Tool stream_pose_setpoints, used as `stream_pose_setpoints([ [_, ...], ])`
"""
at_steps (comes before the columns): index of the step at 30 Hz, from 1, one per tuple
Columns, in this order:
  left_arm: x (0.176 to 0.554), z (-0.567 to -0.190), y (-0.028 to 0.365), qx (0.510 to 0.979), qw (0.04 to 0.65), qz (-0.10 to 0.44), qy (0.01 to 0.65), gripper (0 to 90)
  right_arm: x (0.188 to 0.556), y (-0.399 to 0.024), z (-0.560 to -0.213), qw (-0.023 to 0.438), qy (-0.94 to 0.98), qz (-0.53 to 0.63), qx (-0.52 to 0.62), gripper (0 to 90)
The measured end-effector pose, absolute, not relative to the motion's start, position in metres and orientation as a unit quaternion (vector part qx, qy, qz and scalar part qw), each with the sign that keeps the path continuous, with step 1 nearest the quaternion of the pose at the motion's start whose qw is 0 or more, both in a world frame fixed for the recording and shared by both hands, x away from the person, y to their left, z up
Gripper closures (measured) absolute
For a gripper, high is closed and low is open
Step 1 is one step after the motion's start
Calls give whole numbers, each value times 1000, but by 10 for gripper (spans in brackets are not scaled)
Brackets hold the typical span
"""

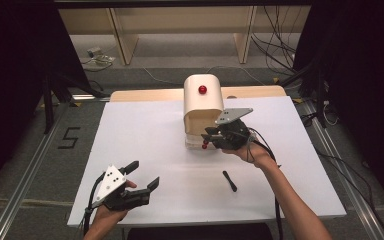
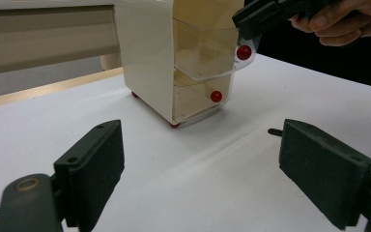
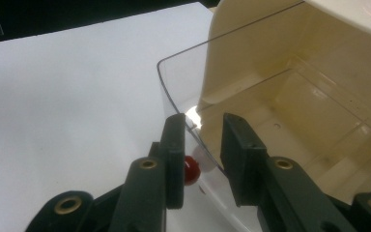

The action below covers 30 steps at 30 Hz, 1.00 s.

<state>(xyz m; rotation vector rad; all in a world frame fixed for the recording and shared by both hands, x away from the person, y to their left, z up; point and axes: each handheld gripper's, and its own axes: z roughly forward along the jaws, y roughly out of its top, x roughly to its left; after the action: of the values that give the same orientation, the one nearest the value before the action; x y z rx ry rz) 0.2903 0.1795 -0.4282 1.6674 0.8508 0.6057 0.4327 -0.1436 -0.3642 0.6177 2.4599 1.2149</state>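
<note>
Two grippers work here: the right gripper [image 1: 209, 136], arm stretched forward, pinches the front wall of the clear upper drawer [image 3: 188, 104], pulled out of the cream drawer box [image 1: 202, 107] mid-table. The left gripper [image 1: 144, 175] rests low near the table's [image 1: 155, 145] edge, jaws spread wide.

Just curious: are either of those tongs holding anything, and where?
The right tongs pinch the upper clear drawer by its front wall at the red knob. The left tongs hold nothing.

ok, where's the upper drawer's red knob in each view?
High view: upper drawer's red knob, centre, at the right tongs.
Left gripper view: top right, under the right tongs.
Right gripper view: bottom centre, beside the left jaw.
Shared landmark: the cream cabinet.
</note>
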Motion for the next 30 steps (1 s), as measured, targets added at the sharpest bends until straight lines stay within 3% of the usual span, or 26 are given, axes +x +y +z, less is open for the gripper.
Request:
stream_pose_setpoints([
  [30,290,-428,180,708,553,256,358,160,427,-144,-364,158,871,417,206,718],
])
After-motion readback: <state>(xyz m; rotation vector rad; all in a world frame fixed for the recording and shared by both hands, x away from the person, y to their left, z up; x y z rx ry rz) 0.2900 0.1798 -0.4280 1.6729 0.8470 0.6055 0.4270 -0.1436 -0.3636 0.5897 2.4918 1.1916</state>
